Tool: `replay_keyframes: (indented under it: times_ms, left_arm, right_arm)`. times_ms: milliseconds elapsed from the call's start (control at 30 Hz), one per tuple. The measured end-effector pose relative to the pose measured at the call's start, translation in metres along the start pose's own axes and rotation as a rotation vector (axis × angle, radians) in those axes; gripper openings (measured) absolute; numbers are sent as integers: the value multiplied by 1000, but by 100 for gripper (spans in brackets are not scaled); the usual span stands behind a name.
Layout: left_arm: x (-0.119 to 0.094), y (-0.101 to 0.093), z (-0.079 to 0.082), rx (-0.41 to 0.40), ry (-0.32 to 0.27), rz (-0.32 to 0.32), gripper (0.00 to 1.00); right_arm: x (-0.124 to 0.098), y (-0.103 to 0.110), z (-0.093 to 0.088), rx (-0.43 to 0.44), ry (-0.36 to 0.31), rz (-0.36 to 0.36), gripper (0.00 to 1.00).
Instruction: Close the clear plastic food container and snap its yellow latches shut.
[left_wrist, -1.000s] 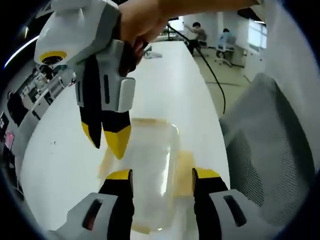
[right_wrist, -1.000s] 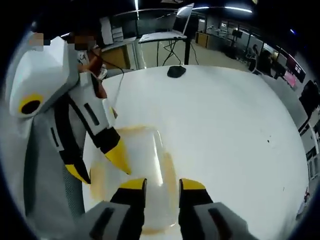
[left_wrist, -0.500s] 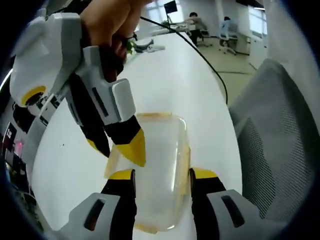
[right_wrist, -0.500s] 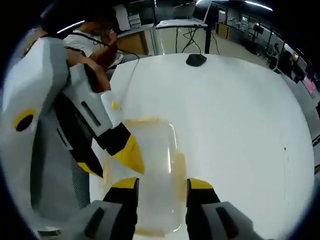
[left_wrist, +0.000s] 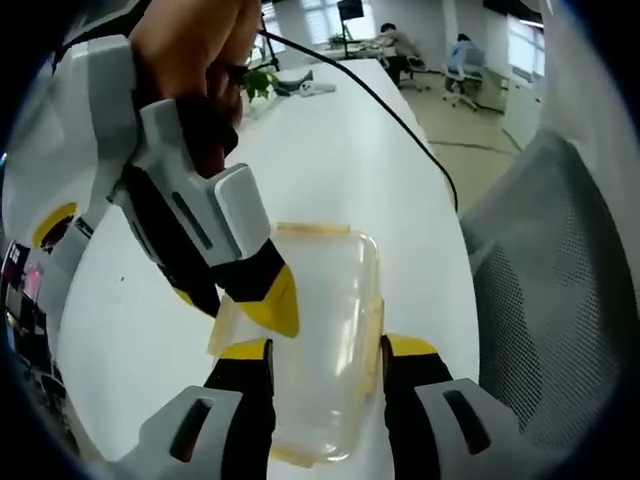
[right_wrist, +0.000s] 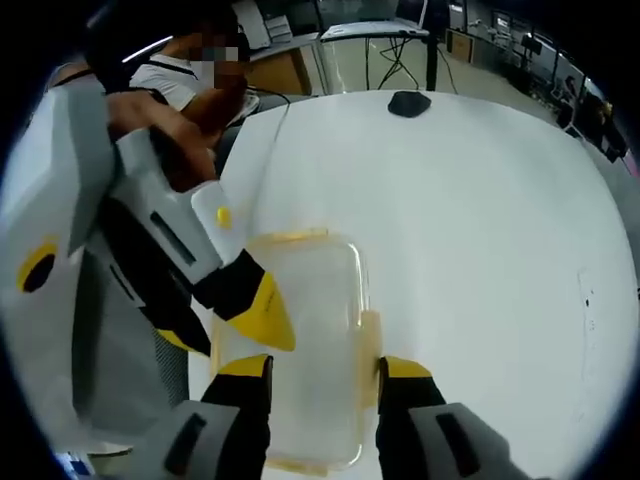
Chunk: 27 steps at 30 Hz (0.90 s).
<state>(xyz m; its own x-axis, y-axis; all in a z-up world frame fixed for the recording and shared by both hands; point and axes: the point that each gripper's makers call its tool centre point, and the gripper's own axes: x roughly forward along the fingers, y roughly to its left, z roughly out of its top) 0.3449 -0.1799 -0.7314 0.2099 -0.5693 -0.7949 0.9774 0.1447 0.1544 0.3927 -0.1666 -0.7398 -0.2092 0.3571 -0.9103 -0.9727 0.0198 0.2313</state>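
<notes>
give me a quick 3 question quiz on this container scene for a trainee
1. True or false: the lid lies on the clear food container.
2. What lies beyond the table's far right edge in the left gripper view? A) mesh chair B) sink C) oven
3. Fill in: the left gripper's jaws straddle the container's ____ latches.

Key: 1 true; 2 A; 3 yellow. The right gripper is open too.

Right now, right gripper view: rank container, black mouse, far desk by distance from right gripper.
1. Clear container, between the right gripper jaws.
2. Black mouse, across the white table.
3. Far desk, beyond the table's edge.
</notes>
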Motion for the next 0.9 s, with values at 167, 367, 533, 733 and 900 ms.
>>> replay_keyframes:
  times_ms: [167, 367, 533, 733, 900]
  left_arm:
    - [3, -2, -2, 67, 44, 32, 40]
    - [2, -1, -3, 76, 60, 31, 40]
    - [2, -1, -3, 77, 61, 27, 40]
    - [6, -3, -7, 171, 77, 65, 41]
    - [19, -28, 3, 181, -10, -23, 39]
  right_arm:
    - [1, 0, 0, -4, 21, 29, 40]
    - [3, 0, 0, -9, 76, 43, 39]
    - [4, 1, -2, 15, 97, 63, 39]
    - [9, 6, 1, 75, 119, 84, 36]
    - [5, 5, -3, 39, 85, 73, 37]
